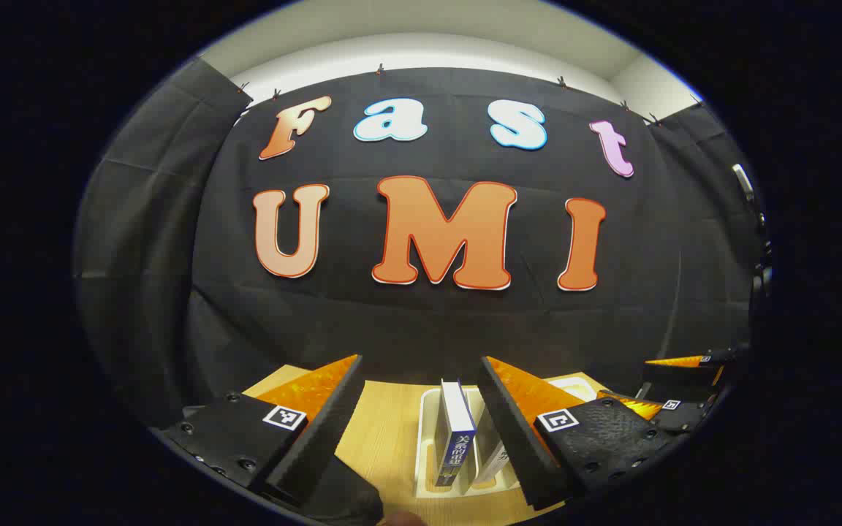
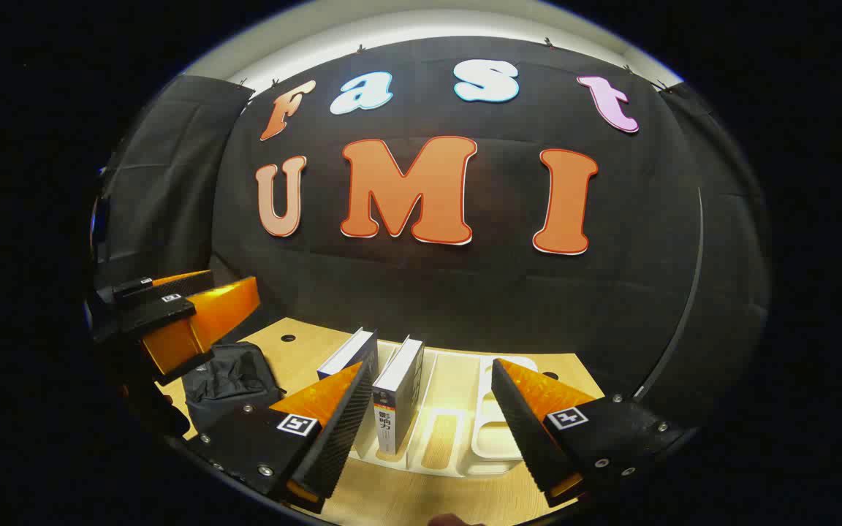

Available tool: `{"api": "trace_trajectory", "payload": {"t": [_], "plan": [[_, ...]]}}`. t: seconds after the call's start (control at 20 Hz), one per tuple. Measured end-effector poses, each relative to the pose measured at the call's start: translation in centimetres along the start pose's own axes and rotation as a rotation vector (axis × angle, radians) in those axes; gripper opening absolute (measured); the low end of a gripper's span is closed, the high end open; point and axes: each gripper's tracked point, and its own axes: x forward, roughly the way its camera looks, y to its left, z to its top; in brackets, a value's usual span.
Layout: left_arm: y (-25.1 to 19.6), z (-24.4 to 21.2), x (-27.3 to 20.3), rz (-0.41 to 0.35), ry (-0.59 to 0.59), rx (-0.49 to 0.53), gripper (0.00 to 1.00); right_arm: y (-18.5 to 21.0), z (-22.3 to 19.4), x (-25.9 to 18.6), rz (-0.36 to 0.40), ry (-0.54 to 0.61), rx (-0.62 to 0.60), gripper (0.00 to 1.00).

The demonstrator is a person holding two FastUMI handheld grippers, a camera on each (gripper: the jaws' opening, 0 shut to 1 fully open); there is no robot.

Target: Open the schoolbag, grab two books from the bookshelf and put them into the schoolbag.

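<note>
A white slotted bookshelf rack lies on the wooden table. Two books stand upright in its left slots: a white-spined one and another just behind my near finger. My right gripper hovers open in front of them, holding nothing. A dark grey schoolbag sits on the table to the left; whether it is open I cannot tell. In the left gripper view, my left gripper is open above the rack, with a blue-spined book between its fingers, untouched. A second book is half hidden.
The black cloth wall stands close behind the table. The left gripper hangs above the schoolbag at the left of the right gripper view. The right gripper sits at the right edge of the left gripper view. The rack's right slots hold nothing.
</note>
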Motion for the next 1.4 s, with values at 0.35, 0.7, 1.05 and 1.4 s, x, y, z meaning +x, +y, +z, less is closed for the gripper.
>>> {"api": "trace_trajectory", "payload": {"t": [0.35, 0.7, 1.05, 1.4], "plan": [[0.2, -0.8, 0.0, -0.003, 0.023, 0.013, 0.99, -0.5, -0.7, -0.2, -0.023, 0.021, 0.012, 0.98], [-0.6, -0.6, -0.6, 0.025, 0.01, 0.036, 0.99, -1.0, -1.2, -0.3, 0.01, 0.023, 0.002, 0.98], [-1.8, -1.1, -1.0, 0.024, 0.01, 0.061, 0.99, -1.8, -1.5, -0.4, 0.02, 0.022, 0.006, 0.98], [-0.5, -0.7, -1.2, 0.049, 0.003, 0.082, 0.99, -2.0, -1.6, -0.4, 0.009, 0.022, 0.018, 0.98]]}}
